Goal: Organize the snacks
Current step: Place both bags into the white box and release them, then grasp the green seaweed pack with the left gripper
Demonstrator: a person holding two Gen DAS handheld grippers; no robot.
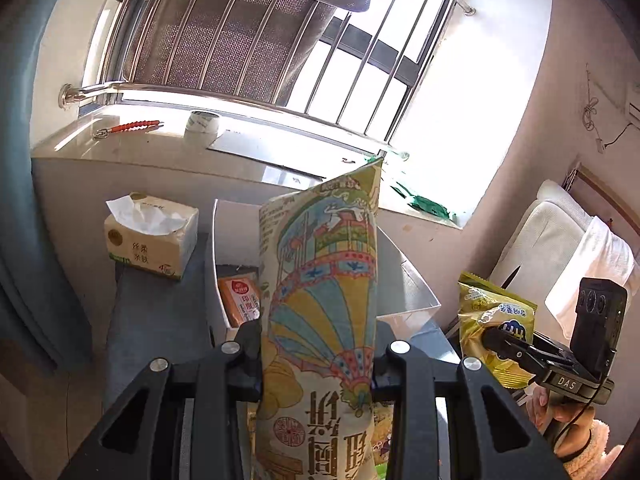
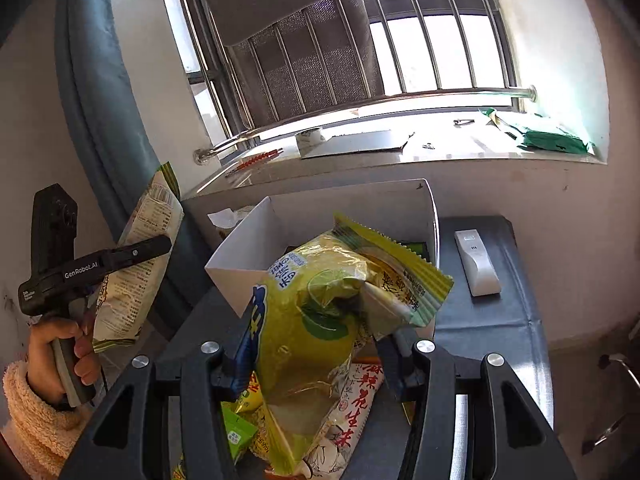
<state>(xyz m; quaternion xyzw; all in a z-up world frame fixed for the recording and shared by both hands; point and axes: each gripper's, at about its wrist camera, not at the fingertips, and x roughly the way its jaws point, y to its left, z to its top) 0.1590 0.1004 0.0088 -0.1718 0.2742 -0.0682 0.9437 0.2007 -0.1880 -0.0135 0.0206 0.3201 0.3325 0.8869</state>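
Above the dark surface (image 2: 492, 320), my left tongs (image 1: 318, 344) pinch a tall balloon-print bag (image 1: 320, 280) and my right tongs (image 2: 316, 344) pinch a yellow lime bag (image 2: 320, 300), both just short of the white box (image 2: 352, 208). One orange packet (image 1: 240, 298) lies inside; several packets (image 2: 352, 412) nearer me remain unsorted.

Balloon-patterned cream bag (image 1: 320, 300); yellow-green bag (image 2: 320, 300); seemingly white box (image 2: 352, 208).

Left hand-held gripper (image 1: 318, 344) clamps balloon-print snack bag (image 1: 320, 280) before white box (image 1: 404, 280).
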